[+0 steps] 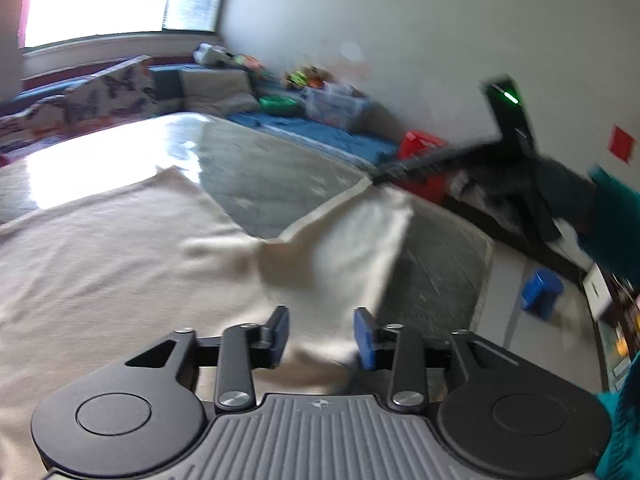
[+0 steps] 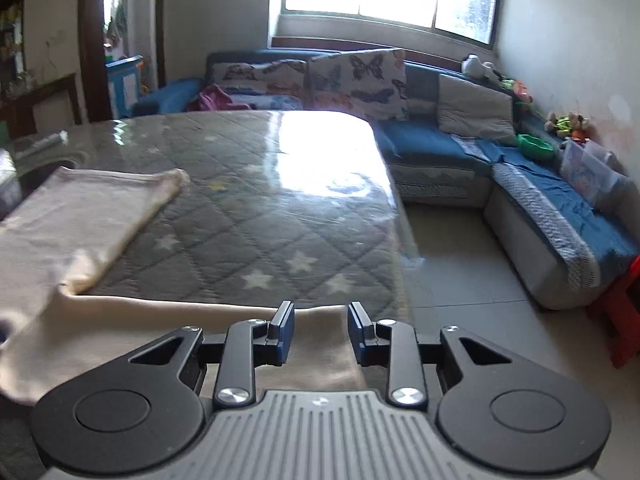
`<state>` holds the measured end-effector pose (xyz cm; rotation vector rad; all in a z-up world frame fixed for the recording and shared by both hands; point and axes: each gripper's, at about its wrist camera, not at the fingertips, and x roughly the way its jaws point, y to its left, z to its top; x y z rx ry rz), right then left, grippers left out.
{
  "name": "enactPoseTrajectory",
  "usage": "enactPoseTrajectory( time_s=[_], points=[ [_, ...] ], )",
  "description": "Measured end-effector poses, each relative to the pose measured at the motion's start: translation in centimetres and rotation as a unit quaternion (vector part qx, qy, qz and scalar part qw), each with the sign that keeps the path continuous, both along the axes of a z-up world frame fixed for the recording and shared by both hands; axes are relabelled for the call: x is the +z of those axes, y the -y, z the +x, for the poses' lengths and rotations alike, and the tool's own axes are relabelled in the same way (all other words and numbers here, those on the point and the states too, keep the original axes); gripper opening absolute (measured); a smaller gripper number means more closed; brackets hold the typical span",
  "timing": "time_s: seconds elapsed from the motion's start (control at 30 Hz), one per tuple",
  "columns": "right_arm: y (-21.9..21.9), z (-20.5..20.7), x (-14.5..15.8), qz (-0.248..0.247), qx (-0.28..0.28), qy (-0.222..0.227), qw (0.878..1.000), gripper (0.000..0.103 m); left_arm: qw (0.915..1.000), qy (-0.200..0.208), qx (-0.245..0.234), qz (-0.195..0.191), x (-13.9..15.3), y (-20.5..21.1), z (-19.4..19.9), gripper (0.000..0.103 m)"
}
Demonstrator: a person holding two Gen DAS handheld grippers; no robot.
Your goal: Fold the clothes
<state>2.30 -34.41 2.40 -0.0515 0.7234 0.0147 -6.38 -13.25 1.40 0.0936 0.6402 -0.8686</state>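
No legible writing. The left tool (image 1: pixel 321 334) has its blue pads spread above the cream fabric garment (image 1: pixel 120 248), which lies on the grey star-quilted bench (image 2: pixel 248 216). The right tool (image 2: pixel 321 334), likewise spread, is over the garment's hem at the near bench edge.

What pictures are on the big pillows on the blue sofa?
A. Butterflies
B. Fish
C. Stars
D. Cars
A. In the right wrist view the pale pillows leaning on the back of the blue sofa are printed with butterflies, wings spread. The stars are on the grey quilted cover of the table instead.
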Motion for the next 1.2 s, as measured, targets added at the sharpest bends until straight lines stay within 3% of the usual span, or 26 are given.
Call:
enactPoseTrajectory(
  time_s=[0.13, 0.23, 0.33, 0.47, 0.53, 0.63, 0.73, 0.8, 0.87, 0.93, 1.2],
  points=[
    [-1.8, -0.6, -0.4, 0.028, 0.023, -0.005, 0.999, 0.033, 0.9961, 0.013, 0.087, -0.005, 1.0, -3.4, -0.2, 0.052],
    [-2.5, -0.4, -1.4, 0.038, 0.023, -0.012, 0.999, 0.037, 0.9872, 0.025, 0.158, 0.005, 1.4, -6.7, -0.4, 0.054],
    [-3.1, -0.3, -2.0, 0.044, 0.015, -0.013, 0.999, 0.04, 0.9715, 0.038, 0.233, 0.026, 1.6, -10.2, -0.4, 0.056],
    [-3.5, -0.5, -2.1, 0.051, 0.007, -0.009, 0.999, 0.046, 0.9432, 0.038, 0.324, 0.063, 1.0, -14.4, 0.9, 0.056],
    [-3.6, -0.5, -2.2, 0.05, 0.004, -0.008, 0.999, 0.048, 0.9348, 0.034, 0.345, 0.079, 0.4, -15.6, 1.5, 0.054],
    [-3.7, -0.6, -2.2, 0.049, 0.001, -0.007, 0.999, 0.05, 0.9338, 0.029, 0.342, 0.099, -0.2, -15.9, 2.3, 0.052],
    [-3.7, -0.5, -2.1, 0.048, -0.001, -0.01, 0.999, 0.051, 0.9335, 0.018, 0.343, 0.102, -0.6, -15.9, 3.1, 0.04],
    [-3.8, -0.4, -2.1, 0.046, -0.001, -0.011, 0.999, 0.051, 0.9328, 0.023, 0.348, 0.091, -0.5, -16.5, 3.0, 0.017],
    [-3.9, -0.4, -2.1, 0.044, -0.002, -0.012, 0.999, 0.051, 0.9317, 0.032, 0.353, 0.08, -0.3, -17.2, 2.7, 0.007],
    [-3.9, -0.3, -2.1, 0.044, -0.004, -0.013, 0.999, 0.051, 0.9282, 0.042, 0.364, 0.066, 0.2, -18.2, 2.4, 0.006],
    [-4.0, 0.0, -2.0, 0.041, -0.011, -0.017, 0.999, 0.052, 0.8761, 0.07, 0.476, 0.035, 2.7, -26.6, 1.3, 0.005]
  ],
)
